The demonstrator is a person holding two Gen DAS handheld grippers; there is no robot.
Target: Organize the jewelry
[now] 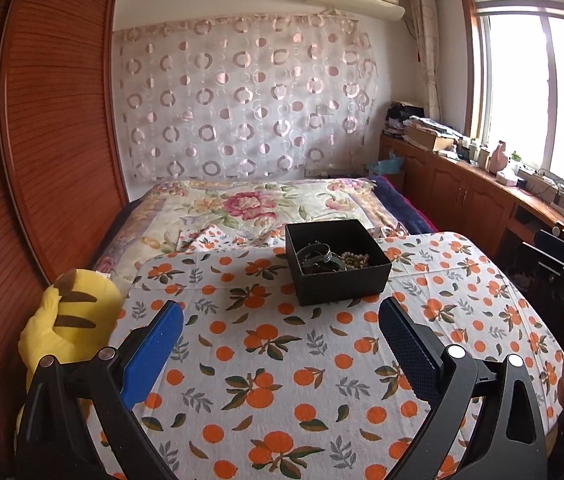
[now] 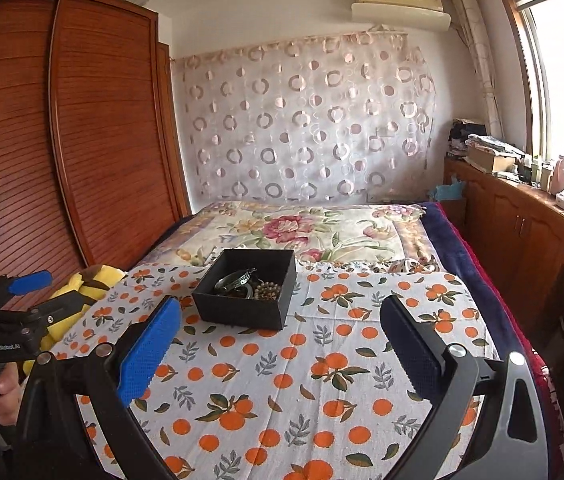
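All the jewelry sits heaped in the black box, none on the cloth, while the left gripper and right gripper hang back, fingers wide and empty.

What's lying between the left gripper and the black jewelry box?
Nothing: only bare orange-print cloth between the left gripper and the black box, in the left wrist view.

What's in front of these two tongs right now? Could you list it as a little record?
surface: orange-print cloth
container: open black box on the cloth
contents: bangles and a beaded strand, jumbled together
left tongs: open, holding nothing, short of the box
right tongs: open, holding nothing
beside cloth: yellow plush toy
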